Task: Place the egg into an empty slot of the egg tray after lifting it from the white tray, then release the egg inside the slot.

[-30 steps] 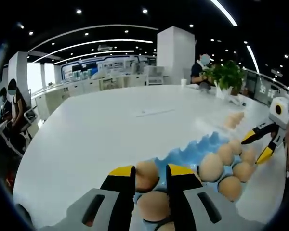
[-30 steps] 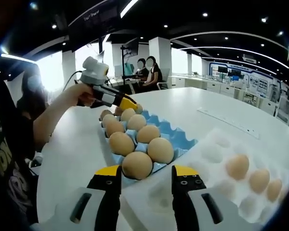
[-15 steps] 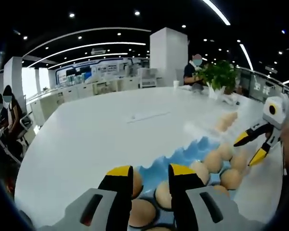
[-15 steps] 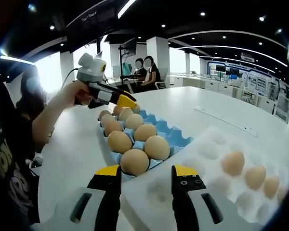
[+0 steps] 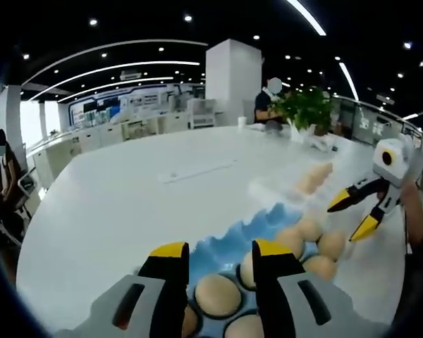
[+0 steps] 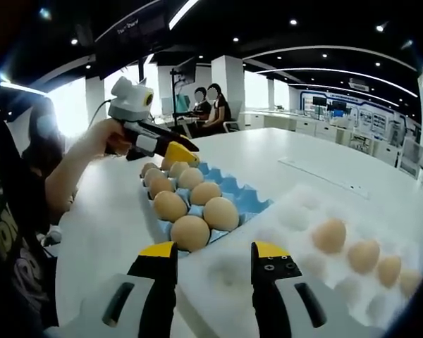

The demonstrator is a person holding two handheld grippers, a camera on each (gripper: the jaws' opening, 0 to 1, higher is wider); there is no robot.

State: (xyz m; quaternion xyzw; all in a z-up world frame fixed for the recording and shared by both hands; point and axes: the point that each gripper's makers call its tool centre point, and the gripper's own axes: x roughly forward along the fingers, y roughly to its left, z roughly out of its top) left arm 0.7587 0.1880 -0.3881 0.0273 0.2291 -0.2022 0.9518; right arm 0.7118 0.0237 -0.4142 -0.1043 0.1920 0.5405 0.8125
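**Both grippers hovering empty over the trays**

The right gripper (image 6: pixel 213 264) is hovering with jaws spread above the white tray (image 6: pixel 268 260), whose eggs (image 6: pixel 329 235) are lying well beyond its tips. Farther off, the left gripper (image 6: pixel 180 151), jaws parted and empty, is hanging over the blue egg tray (image 6: pixel 250 201), holding brown eggs (image 6: pixel 190 232).

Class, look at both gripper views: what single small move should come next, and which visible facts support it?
Probably move the right gripper forward to the nearest egg in the white tray. Its jaws are open and empty over the tray's near edge, and the blue egg tray has free slots on its right row.
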